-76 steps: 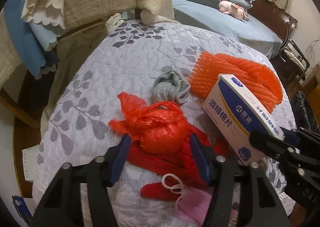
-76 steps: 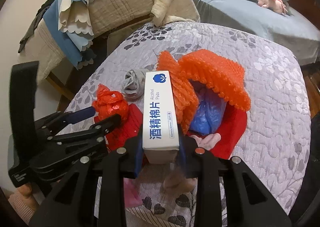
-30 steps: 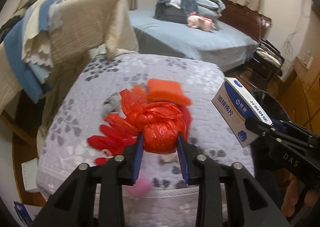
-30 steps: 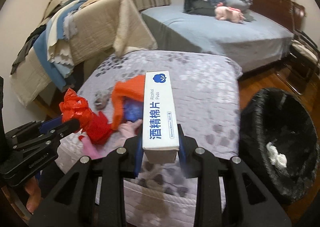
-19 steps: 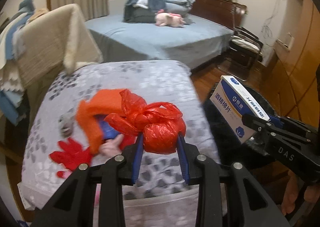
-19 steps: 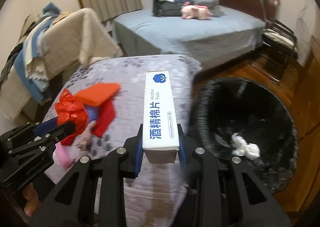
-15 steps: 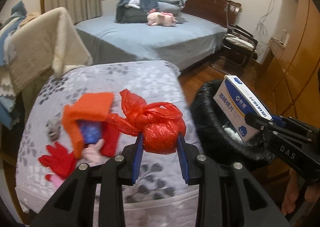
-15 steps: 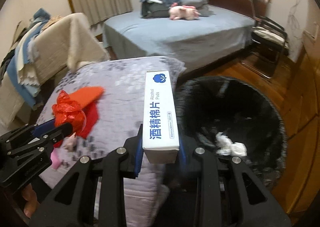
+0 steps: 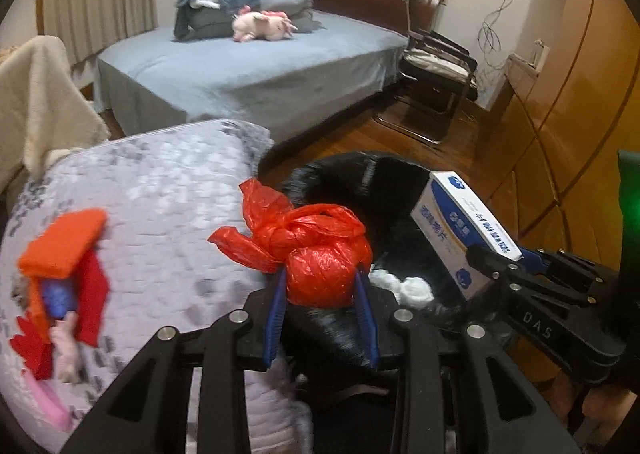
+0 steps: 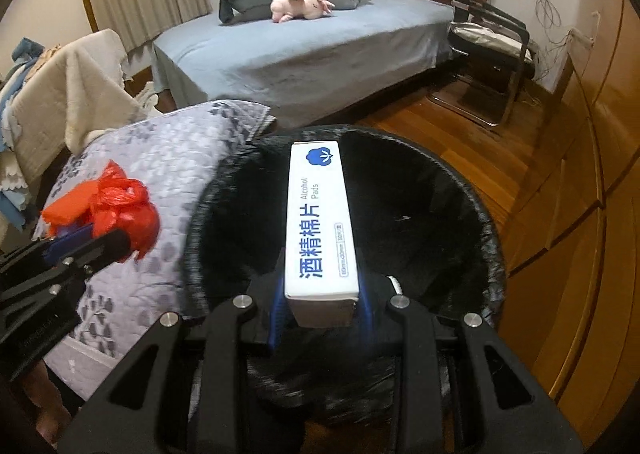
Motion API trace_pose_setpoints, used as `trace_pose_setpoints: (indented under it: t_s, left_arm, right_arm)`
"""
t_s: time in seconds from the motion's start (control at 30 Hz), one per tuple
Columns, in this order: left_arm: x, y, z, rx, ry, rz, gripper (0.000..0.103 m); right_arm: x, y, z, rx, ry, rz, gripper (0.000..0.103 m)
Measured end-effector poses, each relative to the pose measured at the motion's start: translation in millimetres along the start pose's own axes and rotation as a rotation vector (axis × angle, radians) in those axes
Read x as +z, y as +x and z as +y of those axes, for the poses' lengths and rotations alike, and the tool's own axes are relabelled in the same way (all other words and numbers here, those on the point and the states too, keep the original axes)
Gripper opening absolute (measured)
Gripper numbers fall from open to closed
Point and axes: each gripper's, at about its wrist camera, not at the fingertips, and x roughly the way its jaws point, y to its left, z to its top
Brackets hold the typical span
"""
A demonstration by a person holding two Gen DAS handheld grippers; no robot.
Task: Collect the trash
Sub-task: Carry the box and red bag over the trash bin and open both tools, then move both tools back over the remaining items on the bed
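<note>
My left gripper (image 9: 322, 290) is shut on a knotted red plastic bag (image 9: 312, 250) and holds it over the near rim of the black-lined trash bin (image 9: 352, 177). My right gripper (image 10: 322, 306) is shut on a white and blue alcohol pads box (image 10: 320, 221), held above the open bin (image 10: 472, 213). The box also shows at the right of the left wrist view (image 9: 460, 230), and the red bag at the left of the right wrist view (image 10: 124, 213). White crumpled tissues (image 9: 404, 284) lie inside the bin.
A grey floral quilted surface (image 9: 168, 189) lies to the left with an orange sponge-like piece (image 9: 60, 242), red scraps (image 9: 92, 294) and a pink item (image 9: 48, 398). A blue bed (image 9: 248, 69) stands behind, a chair (image 9: 440, 73) at right, wooden cabinets (image 10: 592, 157) at far right.
Both grippers have swung right from the quilted surface to over the black bin, each still holding its item. The bin now fills the view under the box.
</note>
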Motion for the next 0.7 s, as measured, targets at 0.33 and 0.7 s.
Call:
trace_pose_setpoints:
  t_s: [0.33, 0.7]
  left_arm:
    - [11, 60, -32, 0.019, 0.023, 0.066, 0.042]
    - [3, 55, -10, 0.036, 0.029, 0.093, 0.057]
  right_arm:
    - [3, 67, -42, -0.030, 0.077, 0.116, 0.032]
    - [-11, 50, -51, -0.046, 0.138, 0.110, 0.039]
